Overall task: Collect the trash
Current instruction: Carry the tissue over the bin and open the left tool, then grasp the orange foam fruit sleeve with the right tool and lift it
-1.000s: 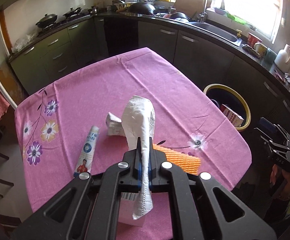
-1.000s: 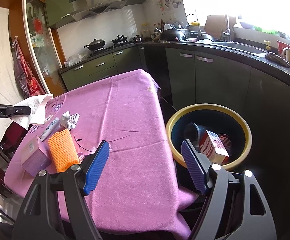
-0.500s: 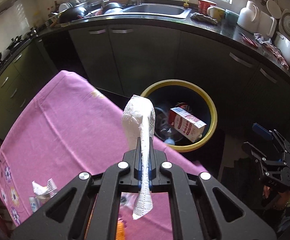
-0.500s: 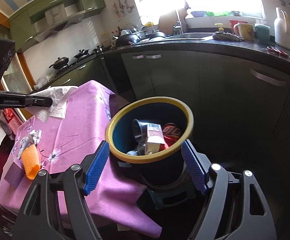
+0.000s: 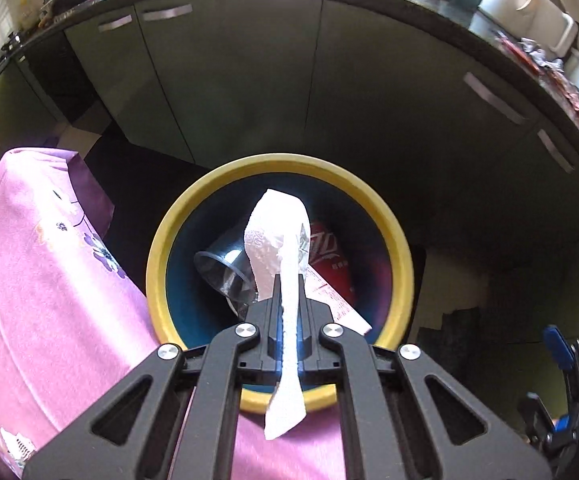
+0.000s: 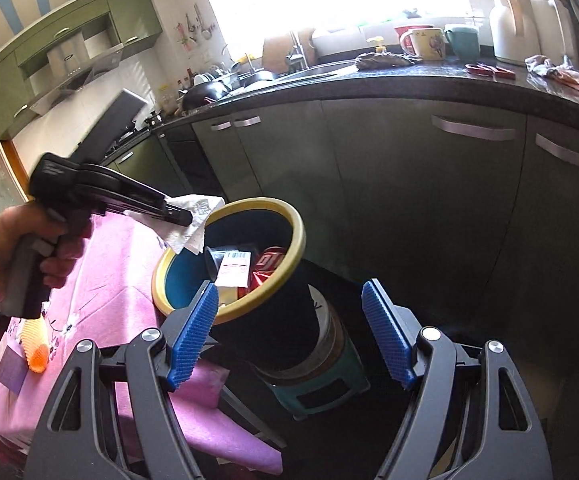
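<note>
Home kitchen: green cabinets [image 6: 409,184] under a dark curved countertop [image 6: 429,80], sink with tap [image 6: 301,54] below a bright window, pans on a stove [image 6: 141,124] under a range hood [image 6: 73,76], mugs [image 6: 425,42] and a white jug [image 6: 509,24], pink flowered tablecloth [image 5: 41,280].

The left gripper [image 5: 288,280] pinches a white paper napkin [image 5: 275,240] above the yellow-rimmed bin [image 5: 157,248]. Inside lie a clear plastic cup [image 5: 219,272], a red can [image 5: 329,252] and a carton [image 5: 335,306]. The pink floral tablecloth [image 5: 41,280] touches the bin's left rim.
</note>
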`<state>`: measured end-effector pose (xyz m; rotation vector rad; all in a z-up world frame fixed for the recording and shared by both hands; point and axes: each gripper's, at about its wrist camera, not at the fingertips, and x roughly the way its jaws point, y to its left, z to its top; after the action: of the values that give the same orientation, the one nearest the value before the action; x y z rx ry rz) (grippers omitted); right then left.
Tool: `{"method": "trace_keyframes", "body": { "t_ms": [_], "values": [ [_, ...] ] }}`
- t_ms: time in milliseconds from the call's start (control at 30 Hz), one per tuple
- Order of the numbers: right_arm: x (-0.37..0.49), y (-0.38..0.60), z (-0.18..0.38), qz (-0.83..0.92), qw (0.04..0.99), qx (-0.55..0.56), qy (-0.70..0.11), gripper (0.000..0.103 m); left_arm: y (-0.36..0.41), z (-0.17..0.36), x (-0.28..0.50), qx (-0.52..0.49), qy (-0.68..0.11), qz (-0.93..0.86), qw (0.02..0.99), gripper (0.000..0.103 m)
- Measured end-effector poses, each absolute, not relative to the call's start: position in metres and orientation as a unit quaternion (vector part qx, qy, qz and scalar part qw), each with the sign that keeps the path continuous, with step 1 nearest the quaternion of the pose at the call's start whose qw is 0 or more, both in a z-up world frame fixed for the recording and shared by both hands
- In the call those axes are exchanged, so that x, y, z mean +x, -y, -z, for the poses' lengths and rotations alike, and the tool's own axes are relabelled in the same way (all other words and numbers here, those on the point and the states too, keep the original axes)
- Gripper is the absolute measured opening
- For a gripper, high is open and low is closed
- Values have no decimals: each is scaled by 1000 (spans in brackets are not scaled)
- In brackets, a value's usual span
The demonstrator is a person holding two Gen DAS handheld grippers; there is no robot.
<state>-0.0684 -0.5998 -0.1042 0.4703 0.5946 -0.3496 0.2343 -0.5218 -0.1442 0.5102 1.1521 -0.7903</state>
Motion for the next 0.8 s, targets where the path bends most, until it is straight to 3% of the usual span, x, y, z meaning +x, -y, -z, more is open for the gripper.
{"method": "trace_keyframes", "body": {
  "t_ms": [33, 100, 133, 167, 267, 400, 467, 800],
  "values": [
    [-69, 601, 105, 170, 913, 231, -289, 74, 523, 149, 238, 229, -531, 355, 735, 9],
    [-68, 603, 106, 169, 912, 234, -290, 74, 525, 155, 243, 226, -543, 345, 732, 44],
    [-68, 603, 107, 168, 912, 234, -291, 74, 524, 155, 244, 228, -541, 337, 736, 68],
    [-68, 603, 107, 167, 913, 234, -291, 74, 524, 151, 243, 230, -533, 332, 744, 74],
    [-65, 600, 106, 163, 913, 232, -293, 74, 513, 133, 236, 229, -512, 341, 755, 74],
    [-59, 594, 105, 153, 915, 227, -297, 75, 464, 89, 226, 150, -491, 383, 768, 78],
    [-54, 587, 102, 139, 917, 222, -301, 77, 428, 64, 215, 115, -462, 401, 783, 89],
    [-8, 506, 77, -57, 936, 124, -323, 81, 205, -4, 154, 72, -347, 270, 895, 95]
  ]
}}
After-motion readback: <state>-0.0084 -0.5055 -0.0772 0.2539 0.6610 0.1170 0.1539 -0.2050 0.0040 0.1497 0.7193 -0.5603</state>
